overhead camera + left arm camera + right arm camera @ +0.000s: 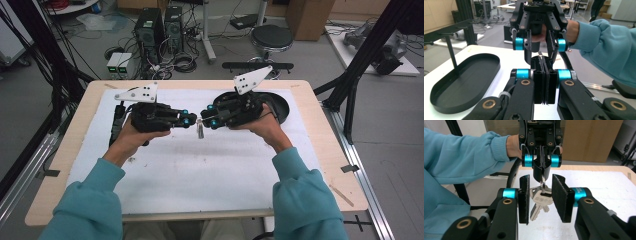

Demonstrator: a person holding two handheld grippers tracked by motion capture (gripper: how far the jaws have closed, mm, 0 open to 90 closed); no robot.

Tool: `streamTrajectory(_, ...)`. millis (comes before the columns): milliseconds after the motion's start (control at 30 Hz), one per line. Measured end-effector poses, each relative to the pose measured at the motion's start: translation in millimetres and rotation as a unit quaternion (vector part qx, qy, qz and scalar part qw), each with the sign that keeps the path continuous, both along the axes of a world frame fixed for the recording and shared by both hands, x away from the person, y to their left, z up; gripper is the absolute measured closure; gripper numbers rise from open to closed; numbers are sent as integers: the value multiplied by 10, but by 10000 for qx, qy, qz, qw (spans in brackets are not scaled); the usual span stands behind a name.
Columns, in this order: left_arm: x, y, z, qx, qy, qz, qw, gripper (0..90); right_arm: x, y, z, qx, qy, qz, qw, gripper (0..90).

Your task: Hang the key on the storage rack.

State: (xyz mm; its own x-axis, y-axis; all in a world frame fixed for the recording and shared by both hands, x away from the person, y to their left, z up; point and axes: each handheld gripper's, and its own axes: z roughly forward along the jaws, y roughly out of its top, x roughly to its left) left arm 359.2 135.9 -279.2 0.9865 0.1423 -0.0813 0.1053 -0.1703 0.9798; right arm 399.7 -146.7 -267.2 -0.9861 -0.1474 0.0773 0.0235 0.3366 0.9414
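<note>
The keys [539, 202] hang in the air over the middle of the desk [75, 150], their ring pinched in the closed fingers of the left gripper [189, 120], so the blades dangle free for a handover. The right gripper [541, 200] faces it with fingers parted on either side of the keys, not yet touching them. A black oval tray [461, 82] lies empty behind the right gripper, out of the way.

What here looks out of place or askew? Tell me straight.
Nothing looks damaged or spilled. The one unusual sight: a bunch of keys dangles in mid-air over the white mat, its ring pinched by the left gripper, between the right gripper's open jaws. The black tray lies flat.
</note>
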Motion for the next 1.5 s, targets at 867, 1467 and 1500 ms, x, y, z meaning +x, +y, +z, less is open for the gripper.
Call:
streamTrajectory(867, 13, -36, -16, 63, -20, -35, 10000, 883, -13, 18, -1, -173, -175, -55, 9997, 887)
streamTrajectory(1467, 42, 15, -66, 138, -424, 597, 9972, 227, 9, -21, 15, -219, -314, -389, 9985, 890)
streamTrajectory(1500, 44, 36, -78, 198, -414, 643, 9969, 118, 6, -47, 24, -220, -299, -494, 9981, 890)
